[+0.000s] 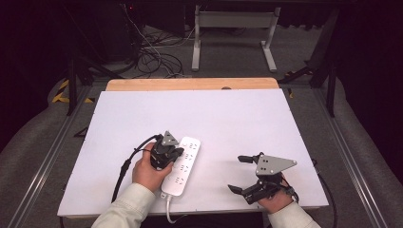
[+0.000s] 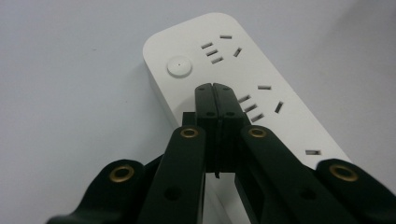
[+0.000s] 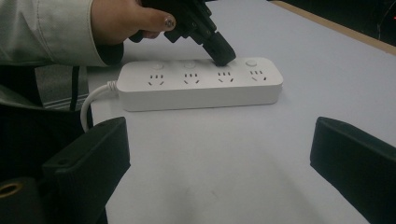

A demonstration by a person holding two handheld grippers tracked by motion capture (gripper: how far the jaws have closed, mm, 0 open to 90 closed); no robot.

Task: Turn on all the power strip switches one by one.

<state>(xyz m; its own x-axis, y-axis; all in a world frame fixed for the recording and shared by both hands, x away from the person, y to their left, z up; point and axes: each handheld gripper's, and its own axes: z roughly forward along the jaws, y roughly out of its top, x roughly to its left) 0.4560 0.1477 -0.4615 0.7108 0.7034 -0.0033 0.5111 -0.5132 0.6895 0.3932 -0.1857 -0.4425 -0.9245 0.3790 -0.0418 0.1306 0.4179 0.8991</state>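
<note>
Table [image 1: 247,118] covered by a white sheet takes up the middle of the high view, with a strip of bare wood along its far edge. Beyond it the room is dark: grey floor, a tangle of cables [image 1: 152,57] and the white legs of another desk [image 1: 233,38].

A white power strip [image 1: 183,166] lies on the near left part of the sheet, its cord [image 1: 167,209] running off the near edge. The left gripper [image 1: 166,153] is over the strip, jaws pressed together, their closed tip down on the strip's top face beside the row of round buttons, as the right gripper view shows. The right gripper [image 1: 240,173] rests well to the right of the strip, jaws spread wide with nothing between them.
</note>
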